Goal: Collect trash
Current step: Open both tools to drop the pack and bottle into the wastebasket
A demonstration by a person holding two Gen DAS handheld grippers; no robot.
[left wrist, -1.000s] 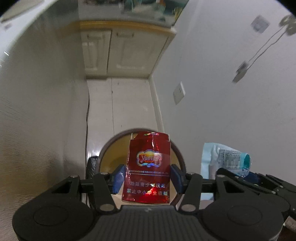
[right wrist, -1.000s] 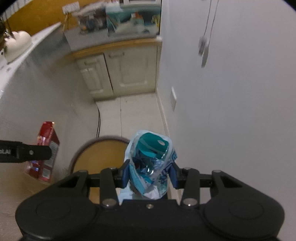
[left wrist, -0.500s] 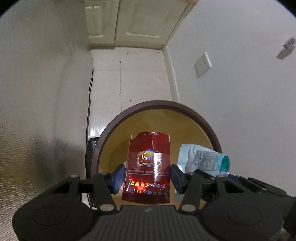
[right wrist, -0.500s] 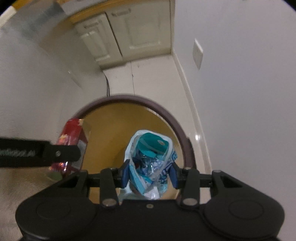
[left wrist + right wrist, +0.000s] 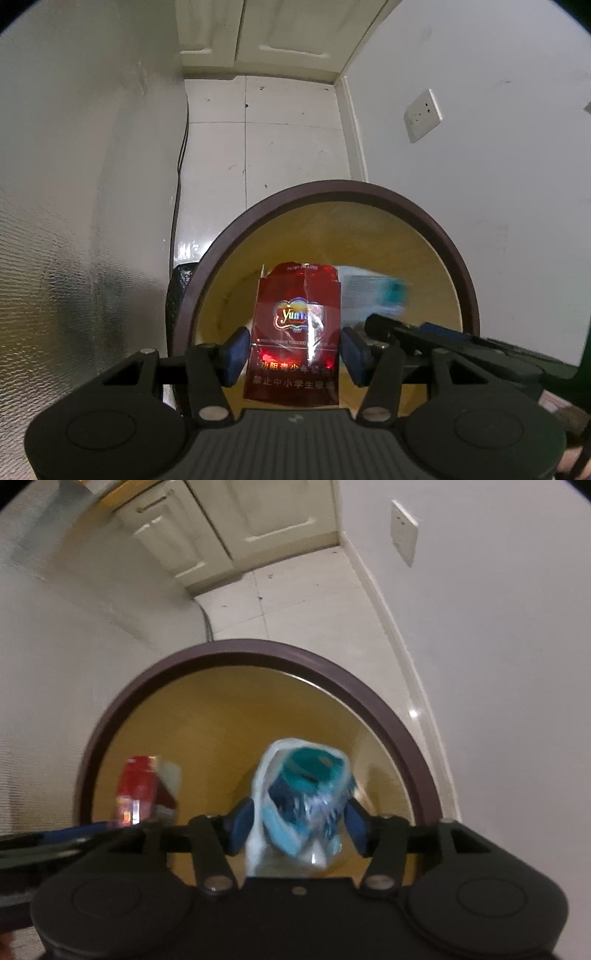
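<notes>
Both items over the bin (image 5: 458,258) mouth. Left gripper (image 5: 293,350) clamped on red pack (image 5: 295,332), not dropped. Right gripper (image 5: 297,825) jaws opening, teal wrapper (image 5: 303,805) between them, release begun.

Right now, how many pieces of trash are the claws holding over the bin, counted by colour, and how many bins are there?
Red trash, the cigarette pack: 1
Teal and white trash, the crinkly wrapper: 1
Brown-rimmed bin: 1
Total: 3 things, 2 pieces of trash and 1 bin.
</notes>
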